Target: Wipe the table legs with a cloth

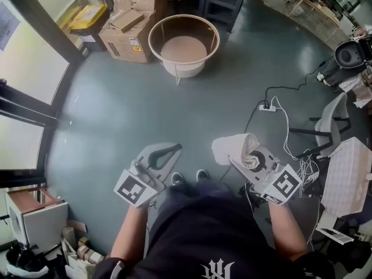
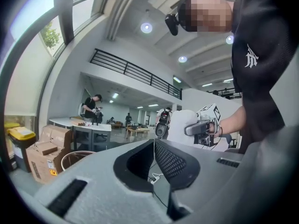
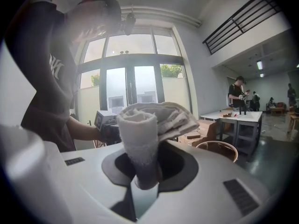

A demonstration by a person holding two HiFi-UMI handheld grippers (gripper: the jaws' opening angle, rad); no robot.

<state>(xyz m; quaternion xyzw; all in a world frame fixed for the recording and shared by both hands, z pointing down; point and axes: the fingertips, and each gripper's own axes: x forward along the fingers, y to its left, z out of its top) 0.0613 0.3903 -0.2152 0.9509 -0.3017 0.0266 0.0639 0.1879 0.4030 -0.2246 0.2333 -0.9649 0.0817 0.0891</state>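
Cloth [image 1: 234, 146]: white folded roll, pinched in the right gripper [image 3: 146, 174] above the floor; long axis along the jaws, free end forward
Left gripper [image 2: 153, 144]: jaws together, nothing between
Round tub [image 1: 152, 41]: brown bottom only

Daylight pours through the tall windows [image 3: 126, 85], panes blown out white. Round ceiling lamps [image 2: 146, 27] flare. Grey floor [image 1: 174, 97] evenly lit, soft sheen near the glass, shadows faint. Both gripper views fisheye-bent, black corners. Lower end of the cloth [image 3: 140, 134] shaded; person's torso [image 3: 46, 78] hazy, backlit.
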